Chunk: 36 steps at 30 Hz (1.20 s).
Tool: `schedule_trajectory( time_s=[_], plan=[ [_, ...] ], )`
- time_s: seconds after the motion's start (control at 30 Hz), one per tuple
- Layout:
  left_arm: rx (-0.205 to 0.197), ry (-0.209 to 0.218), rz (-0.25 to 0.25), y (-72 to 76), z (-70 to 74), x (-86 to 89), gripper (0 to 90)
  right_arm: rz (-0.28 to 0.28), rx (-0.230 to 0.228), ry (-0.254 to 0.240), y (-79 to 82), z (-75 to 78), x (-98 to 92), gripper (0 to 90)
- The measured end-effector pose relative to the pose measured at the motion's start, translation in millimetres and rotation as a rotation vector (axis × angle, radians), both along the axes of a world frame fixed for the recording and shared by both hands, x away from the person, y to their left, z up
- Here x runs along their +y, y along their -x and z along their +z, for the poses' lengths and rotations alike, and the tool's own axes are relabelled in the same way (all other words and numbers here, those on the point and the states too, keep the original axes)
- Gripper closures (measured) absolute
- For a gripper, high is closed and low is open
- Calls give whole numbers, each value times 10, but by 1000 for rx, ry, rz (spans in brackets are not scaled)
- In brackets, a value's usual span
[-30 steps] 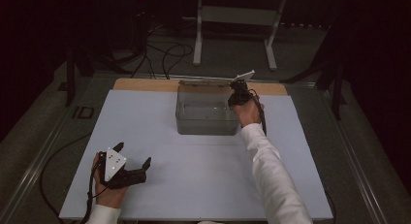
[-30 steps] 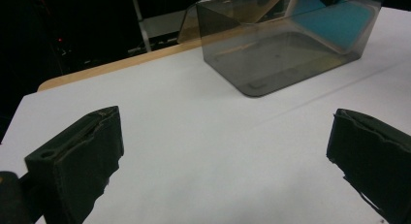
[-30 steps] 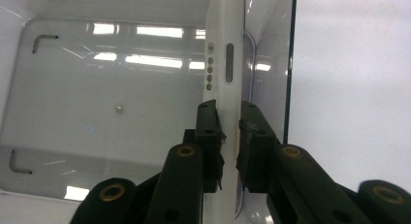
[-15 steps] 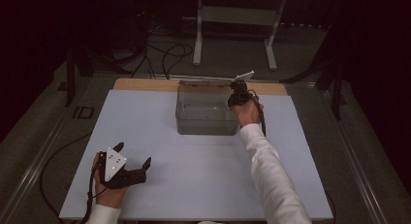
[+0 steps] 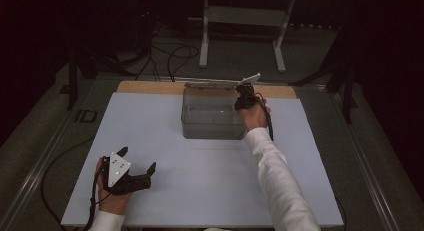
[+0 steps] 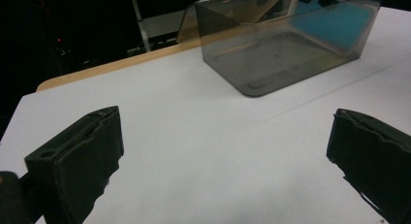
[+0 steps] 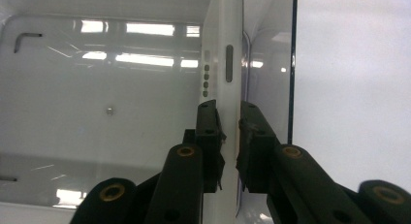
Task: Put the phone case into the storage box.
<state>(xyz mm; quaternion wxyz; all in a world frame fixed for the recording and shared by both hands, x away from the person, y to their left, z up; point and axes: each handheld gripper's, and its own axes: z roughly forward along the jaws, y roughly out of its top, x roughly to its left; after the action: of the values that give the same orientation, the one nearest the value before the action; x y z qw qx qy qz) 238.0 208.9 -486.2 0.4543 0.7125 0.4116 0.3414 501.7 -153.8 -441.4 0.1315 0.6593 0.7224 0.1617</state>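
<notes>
Box (image 5: 212,122) wall pinched between right hand-held gripper (image 7: 228,132) jaws, at box's right end

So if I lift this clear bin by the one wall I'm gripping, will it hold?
The right gripper is shut on one thin wall of the clear bin. It looks rigid and empty, so probably light. Held on one side, it will likely tilt, and the glossy plastic may slip.

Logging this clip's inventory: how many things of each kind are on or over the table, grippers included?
grippers: 2, the left gripper and the right gripper
clear plastic box: 1
slim white device, clamped by the right gripper inside the box: 1
Total: 4
</notes>
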Motion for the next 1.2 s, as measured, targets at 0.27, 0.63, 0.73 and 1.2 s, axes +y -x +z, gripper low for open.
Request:
schedule_trajectory(
  time_s=[0.27,0.63,0.73,1.2],
  plan=[
    [1,1,0,1,-1,1,6,-8,-1,7,-4,-12,11,810],
    [0,-2,-2,2,1,-2,6,-11,-2,15,2,-14,21,809],
    [0,-2,-2,2,1,-2,6,-12,-1,20,4,-14,27,809],
    [4,-5,-4,1,-2,-8,6,-9,-5,28,9,-16,34,806]
  ],
)
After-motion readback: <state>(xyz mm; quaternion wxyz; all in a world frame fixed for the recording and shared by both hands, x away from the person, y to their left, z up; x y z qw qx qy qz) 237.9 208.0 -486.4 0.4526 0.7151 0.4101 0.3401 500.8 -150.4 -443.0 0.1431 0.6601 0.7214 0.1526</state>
